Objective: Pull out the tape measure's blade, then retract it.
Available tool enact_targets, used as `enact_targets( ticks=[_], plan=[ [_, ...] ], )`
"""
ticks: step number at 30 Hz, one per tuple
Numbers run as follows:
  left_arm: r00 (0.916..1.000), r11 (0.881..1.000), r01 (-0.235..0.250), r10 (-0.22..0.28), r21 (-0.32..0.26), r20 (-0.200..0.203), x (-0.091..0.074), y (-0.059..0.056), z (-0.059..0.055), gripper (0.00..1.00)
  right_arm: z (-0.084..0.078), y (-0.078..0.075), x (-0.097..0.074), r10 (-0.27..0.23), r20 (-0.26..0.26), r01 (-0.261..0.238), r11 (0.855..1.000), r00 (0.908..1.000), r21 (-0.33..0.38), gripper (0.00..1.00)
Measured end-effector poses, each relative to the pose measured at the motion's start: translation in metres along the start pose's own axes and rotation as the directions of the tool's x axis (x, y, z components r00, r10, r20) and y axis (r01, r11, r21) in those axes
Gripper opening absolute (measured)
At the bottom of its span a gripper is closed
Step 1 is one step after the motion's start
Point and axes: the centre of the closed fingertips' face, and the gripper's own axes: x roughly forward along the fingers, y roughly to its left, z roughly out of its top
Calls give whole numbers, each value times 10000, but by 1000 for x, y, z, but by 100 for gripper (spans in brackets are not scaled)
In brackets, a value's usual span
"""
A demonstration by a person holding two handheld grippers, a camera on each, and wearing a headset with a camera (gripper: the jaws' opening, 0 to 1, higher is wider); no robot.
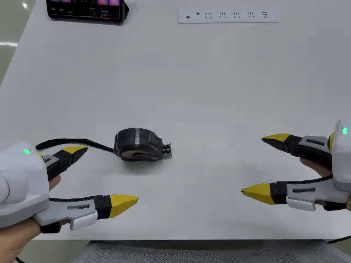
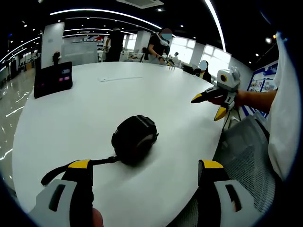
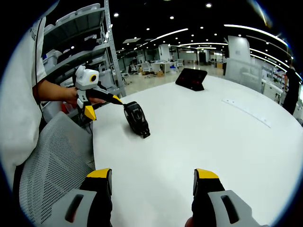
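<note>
A black tape measure [image 1: 140, 146] lies on the white table [image 1: 208, 82], its wrist strap [image 1: 71, 144] trailing left and its blade hook [image 1: 167, 148] pointing right; no blade is pulled out. My left gripper [image 1: 104, 175] stands open just left of it, yellow tips apart, empty. In the left gripper view the tape measure [image 2: 134, 139] sits ahead between the jaws. My right gripper [image 1: 262, 165] is open at the right, well away from the case. The right gripper view has the tape measure [image 3: 137, 118] far ahead, beside the left gripper [image 3: 102, 105].
A dark tablet on a stand [image 1: 88, 10] is at the far left of the table. A white power strip [image 1: 228, 15] lies at the far edge. The table's near edge and a mesh chair [image 1: 186, 252] are just below the grippers.
</note>
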Motion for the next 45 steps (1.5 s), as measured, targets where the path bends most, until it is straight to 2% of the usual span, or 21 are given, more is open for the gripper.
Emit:
enact_targets(
  ticks=[10,25,29,36,45],
  plan=[
    [9999,9993,62,-58,378,-123,8,6,5,89,7,-3,12,190,114,-189,9997,9998,-145,68],
    [9960,9894,716,-641,1260,-623,27,16,14,80,18,-6,40,815,-18,-814,9935,9967,-797,68],
    [9931,9832,904,-771,1585,-883,34,18,14,79,19,-6,49,980,-111,-987,9909,9951,-912,68],
    [9875,9763,1218,-1011,1787,-1211,42,25,14,73,19,-7,58,1249,-261,-1270,9862,9918,-1063,67],
    [9743,9609,1722,-1336,2169,-1816,50,26,9,67,20,-7,70,1541,-459,-1587,9795,9870,-1238,66]
  ],
)
